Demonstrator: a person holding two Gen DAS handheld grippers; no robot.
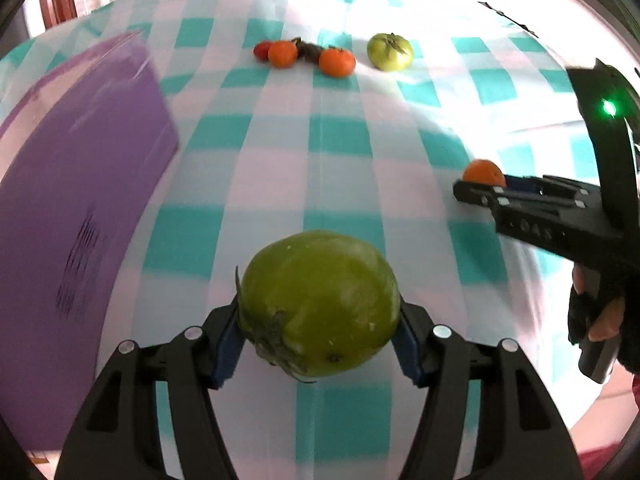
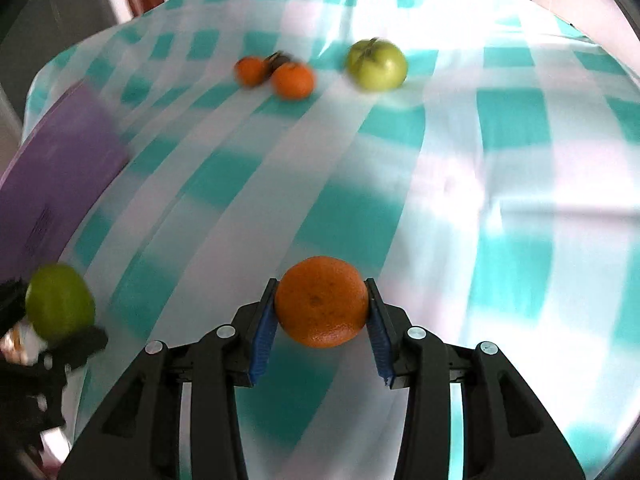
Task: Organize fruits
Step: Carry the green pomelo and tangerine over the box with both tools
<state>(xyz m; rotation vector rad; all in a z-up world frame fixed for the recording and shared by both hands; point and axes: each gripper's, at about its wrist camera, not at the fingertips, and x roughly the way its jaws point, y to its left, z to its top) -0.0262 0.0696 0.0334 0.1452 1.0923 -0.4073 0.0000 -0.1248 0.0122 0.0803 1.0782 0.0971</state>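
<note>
Green tomato (image 1: 320, 304) sat nearest the lens, clamped between the blue pads of the left hand-held gripper (image 1: 318, 340), stem end tipped toward 7 o'clock, carried clear of the worktop (image 1: 348, 184). Right hand-held gripper (image 2: 322, 320) was closed narrow on a tangerine (image 2: 322, 302), pads on its sides, also off the checked cloth. In the left view that right unit showed at 3 o'clock with its fruit.

Remaining fruit lay far up the cloth at 12 o'clock: two tangerines (image 1: 338, 62) with a small red one (image 1: 262, 50) and some dark bits, plus a second green tomato (image 1: 390, 52) just beside them. Purple box (image 1: 80, 184) was at 9 o'clock, probably the drop target.

Risks, as judged: both views were motion-smeared, so both hands were swinging fast; the tomato is smooth, round and gripped near its widest part, so it could slip out. The two units were near each other, so a clash at the box looked possible. Over-squeezing could bruise the tomato.
</note>
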